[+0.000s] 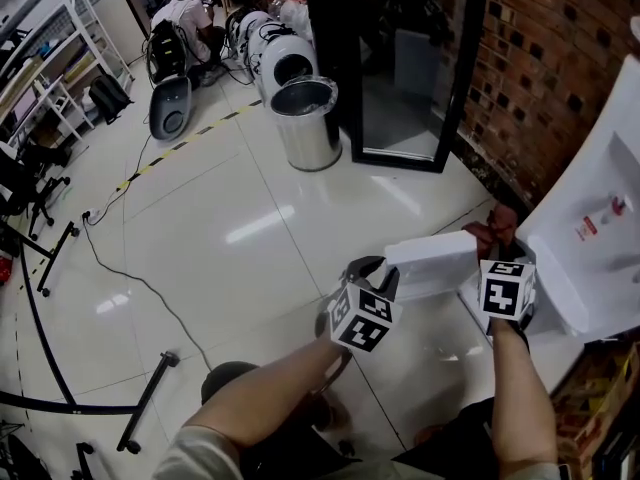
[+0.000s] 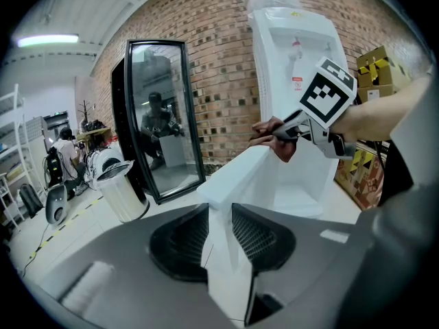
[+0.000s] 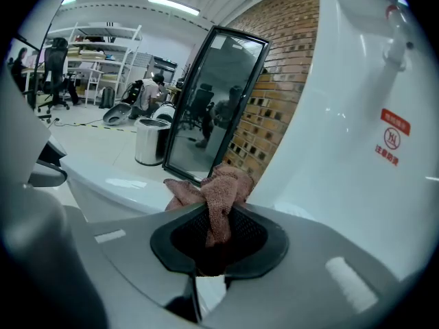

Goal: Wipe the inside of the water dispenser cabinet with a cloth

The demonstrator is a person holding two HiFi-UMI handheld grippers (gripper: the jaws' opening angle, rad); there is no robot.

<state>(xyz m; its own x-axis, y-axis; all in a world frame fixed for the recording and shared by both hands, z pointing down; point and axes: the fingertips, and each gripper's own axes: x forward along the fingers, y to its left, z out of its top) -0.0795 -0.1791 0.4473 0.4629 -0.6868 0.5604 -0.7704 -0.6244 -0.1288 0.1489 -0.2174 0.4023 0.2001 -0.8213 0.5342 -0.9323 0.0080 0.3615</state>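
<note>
The white water dispenser (image 1: 600, 218) stands at the right against the brick wall. Its white cabinet door (image 1: 435, 263) is swung out toward me. My left gripper (image 1: 385, 273) is shut on the door's edge; in the left gripper view the white panel (image 2: 233, 177) sits clamped between the jaws (image 2: 221, 232). My right gripper (image 1: 500, 243) is shut on a reddish-brown cloth (image 1: 497, 226), held at the door's far end beside the dispenser body. In the right gripper view the cloth (image 3: 218, 187) bunches out of the jaws (image 3: 218, 228), with the dispenser (image 3: 357, 129) to its right. The cabinet's inside is hidden.
A steel bin (image 1: 307, 120) and a black-framed mirror (image 1: 405, 58) stand behind the door, against the brick wall (image 1: 545, 58). Cardboard boxes (image 2: 381, 67) sit beside the dispenser. Cables and black stand legs (image 1: 150, 388) lie on the tiled floor at left. A person (image 1: 185, 18) crouches far back.
</note>
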